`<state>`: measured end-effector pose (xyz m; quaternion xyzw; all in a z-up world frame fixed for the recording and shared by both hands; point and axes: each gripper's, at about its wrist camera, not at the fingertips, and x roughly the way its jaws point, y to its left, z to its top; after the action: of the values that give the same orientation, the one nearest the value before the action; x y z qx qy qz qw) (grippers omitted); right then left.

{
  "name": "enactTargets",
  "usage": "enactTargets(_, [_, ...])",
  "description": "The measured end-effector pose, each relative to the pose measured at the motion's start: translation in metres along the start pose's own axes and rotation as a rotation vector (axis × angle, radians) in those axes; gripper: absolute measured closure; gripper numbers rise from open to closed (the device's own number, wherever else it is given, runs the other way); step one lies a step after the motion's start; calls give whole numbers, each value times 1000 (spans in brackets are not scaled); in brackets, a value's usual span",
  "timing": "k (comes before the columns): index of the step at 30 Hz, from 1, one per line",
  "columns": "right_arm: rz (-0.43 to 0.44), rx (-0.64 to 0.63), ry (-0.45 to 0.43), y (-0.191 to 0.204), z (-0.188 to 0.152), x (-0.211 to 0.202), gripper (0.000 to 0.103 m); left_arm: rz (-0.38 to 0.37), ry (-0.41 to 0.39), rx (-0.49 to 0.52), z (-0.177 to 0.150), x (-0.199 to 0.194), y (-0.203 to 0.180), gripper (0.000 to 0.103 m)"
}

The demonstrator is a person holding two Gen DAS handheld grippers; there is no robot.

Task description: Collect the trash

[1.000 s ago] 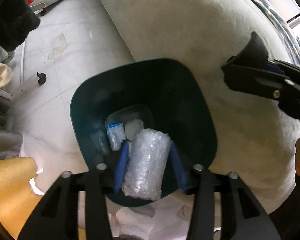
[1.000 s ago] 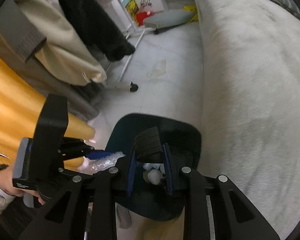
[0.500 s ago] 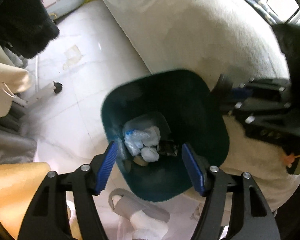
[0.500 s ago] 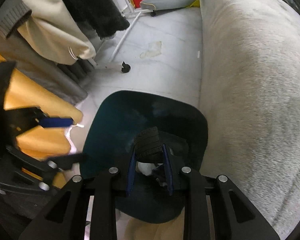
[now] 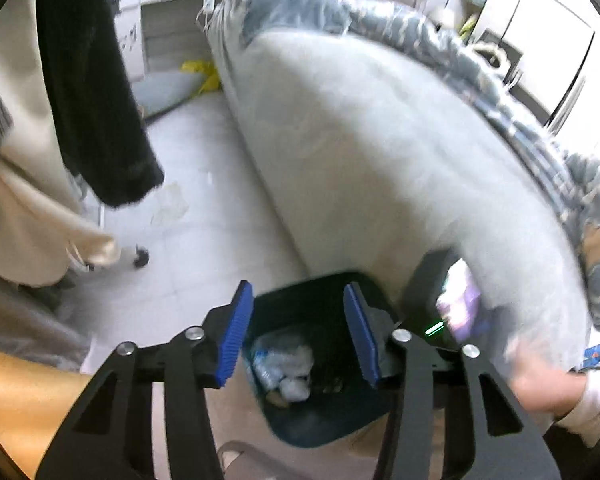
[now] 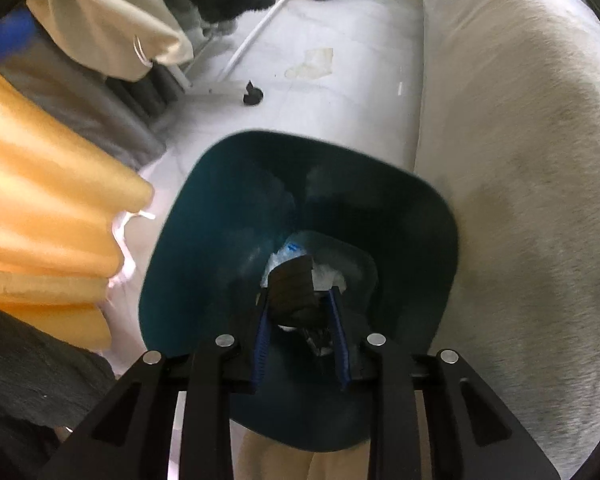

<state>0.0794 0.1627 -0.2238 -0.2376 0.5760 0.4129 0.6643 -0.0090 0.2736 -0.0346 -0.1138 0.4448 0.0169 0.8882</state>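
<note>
the right gripper (image 6: pixel 300 328) is clamped on a dark ridged scrap (image 6: pixel 292 290) inside the teal bin (image 6: pixel 220 208) – over crumpled plastic (image 5: pixel 282 364) on its bottom. the left gripper (image 5: pixel 298 334), jaws just closing, holds nothing above the bin – beside the grey sofa (image 5: pixel 380 152).

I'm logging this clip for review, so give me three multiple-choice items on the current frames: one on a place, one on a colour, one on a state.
1. Where does the bin stand?
A. on the sofa
B. on the floor beside the sofa
C. on a table

2. What colour is the bin?
A. dark teal
B. red
C. white

3. What is the right gripper doing?
A. standing empty
B. pinching a dark ribbed object over the bin
C. gripping the bin's rim

Answers: 1 B, floor tiles surround it; 2 A, its wall shows teal; 3 B, the object sits between the pads.
</note>
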Motion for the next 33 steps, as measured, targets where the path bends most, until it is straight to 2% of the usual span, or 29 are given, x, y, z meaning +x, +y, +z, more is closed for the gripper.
enactTargets(4, [-23,-21,42,6,-9,11,73,-37,-111,17,11,-22,-6,57])
enactTargets(5, [-37,-20,37,9,-12,10,69,-47,-139,20,16,-31,-12,57])
enactTargets(6, [-49,-21,36,11,-14,9,62,-48,-151,26,18,-35,-14,57])
enactTargets(7, [-63,-23,34,13,-17,7,43,-34,-171,41,22,-40,-20,57])
enactTargets(8, [-70,-23,27,14,-19,4,35,-21,-183,54,24,-43,-26,57])
enactTargets(12, [-70,-3,-29,18,-28,-25,35,17,-270,108,32,-62,-47,57])
enactTargets(14, [-63,30,-71,16,-34,-46,35,21,-306,120,29,-71,-56,51])
enactTargets(15, [-68,49,-110,13,-40,-66,35,36,-317,115,25,-76,-60,43])
enactTargets(19, [-105,79,-246,6,-59,-129,29,91,-354,105,7,-90,-82,33])
enactTargets(21, [-129,100,-322,4,-73,-162,24,110,-397,107,-1,-103,-95,18])
enactTargets(24, [-182,136,-447,-2,-103,-213,14,128,-458,116,-10,-124,-112,5])
enactTargets(29, [-257,257,-642,-18,-163,-284,4,134,-459,119,-26,-143,-132,3])
enactTargets(33, [-364,311,-777,-20,-216,-326,3,126,-432,131,-42,-146,-145,3])
